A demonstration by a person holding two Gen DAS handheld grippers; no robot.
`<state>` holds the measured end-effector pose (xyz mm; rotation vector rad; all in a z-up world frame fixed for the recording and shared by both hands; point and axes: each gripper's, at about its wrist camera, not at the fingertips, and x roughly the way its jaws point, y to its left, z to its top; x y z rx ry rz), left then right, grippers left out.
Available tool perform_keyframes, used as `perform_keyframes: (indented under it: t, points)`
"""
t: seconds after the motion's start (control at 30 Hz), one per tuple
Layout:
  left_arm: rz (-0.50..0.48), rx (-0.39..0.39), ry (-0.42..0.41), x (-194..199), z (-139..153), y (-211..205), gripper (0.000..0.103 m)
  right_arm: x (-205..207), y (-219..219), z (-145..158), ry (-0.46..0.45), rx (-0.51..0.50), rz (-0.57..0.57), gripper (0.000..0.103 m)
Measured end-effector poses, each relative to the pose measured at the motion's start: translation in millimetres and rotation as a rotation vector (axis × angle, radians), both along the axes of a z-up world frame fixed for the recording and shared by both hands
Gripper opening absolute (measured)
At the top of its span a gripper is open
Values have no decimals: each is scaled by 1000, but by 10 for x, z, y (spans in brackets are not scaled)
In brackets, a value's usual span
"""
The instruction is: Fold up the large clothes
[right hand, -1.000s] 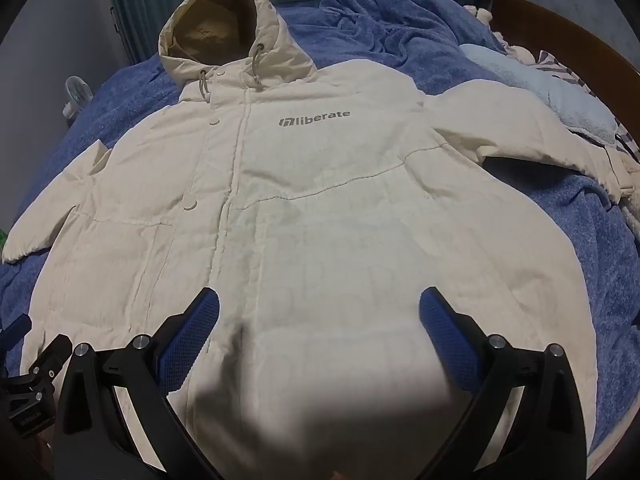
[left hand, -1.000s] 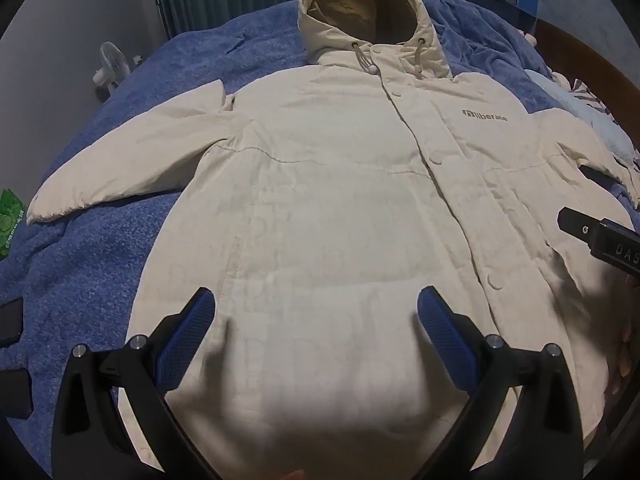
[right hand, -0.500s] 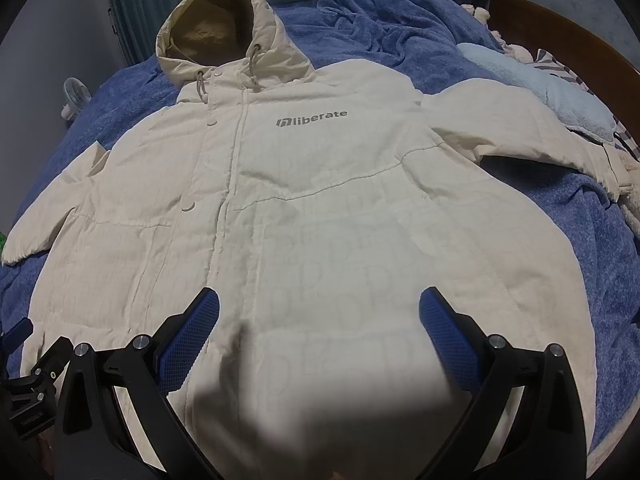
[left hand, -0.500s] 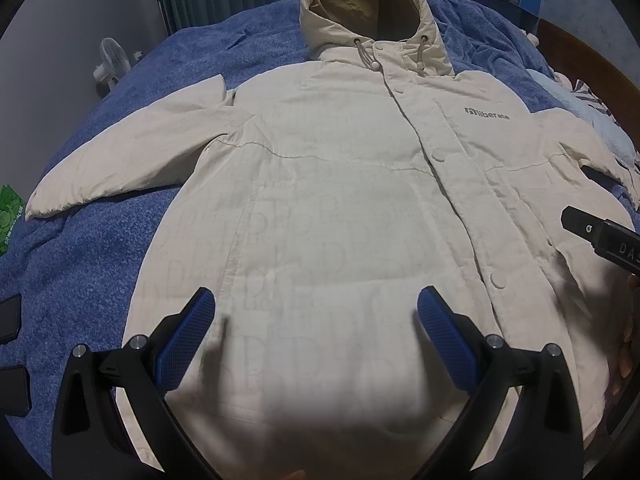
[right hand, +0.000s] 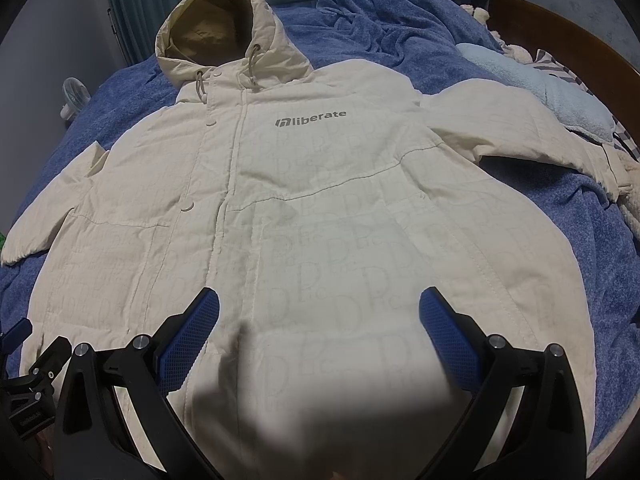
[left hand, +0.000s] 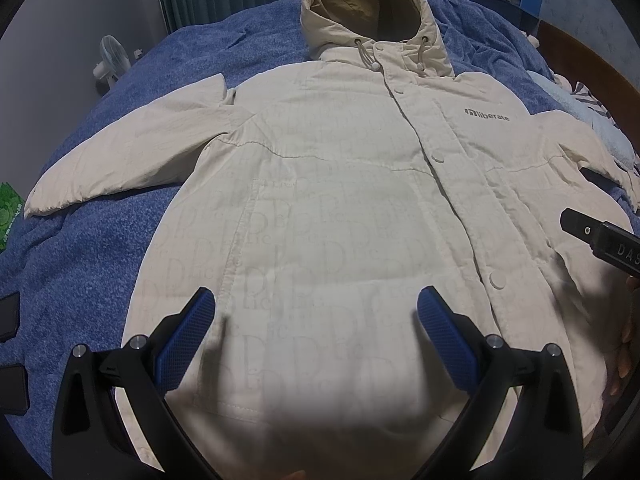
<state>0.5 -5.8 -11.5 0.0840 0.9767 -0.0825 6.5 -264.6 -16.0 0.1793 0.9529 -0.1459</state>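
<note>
- Cream hooded jacket point(left hand: 340, 200) lies flat on blue blanket point(left hand: 100, 240), hood far ahead of both claws
- left gripper point(left hand: 316, 332) and right gripper point(right hand: 320, 332) spread wide over the hem, holding nothing

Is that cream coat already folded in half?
No, the coat lies spread flat on the blue blanket with both sleeves stretched outward.

- The coat point(left hand: 340, 208) lies flat on the bed point(left hand: 120, 248), sleeves spread to both sides.
- Its hood point(right hand: 224, 28) lies at the far end.
- A fan point(left hand: 110, 56) stands beyond the coat's left sleeve, off the bed.
</note>
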Motion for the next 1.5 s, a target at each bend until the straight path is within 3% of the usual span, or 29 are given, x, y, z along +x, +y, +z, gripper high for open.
perform_keyframes:
  t: [1.5]
  points:
    - [3,-16,10,-11,-1,28,97,4,-18,-1,5,0,-2,97]
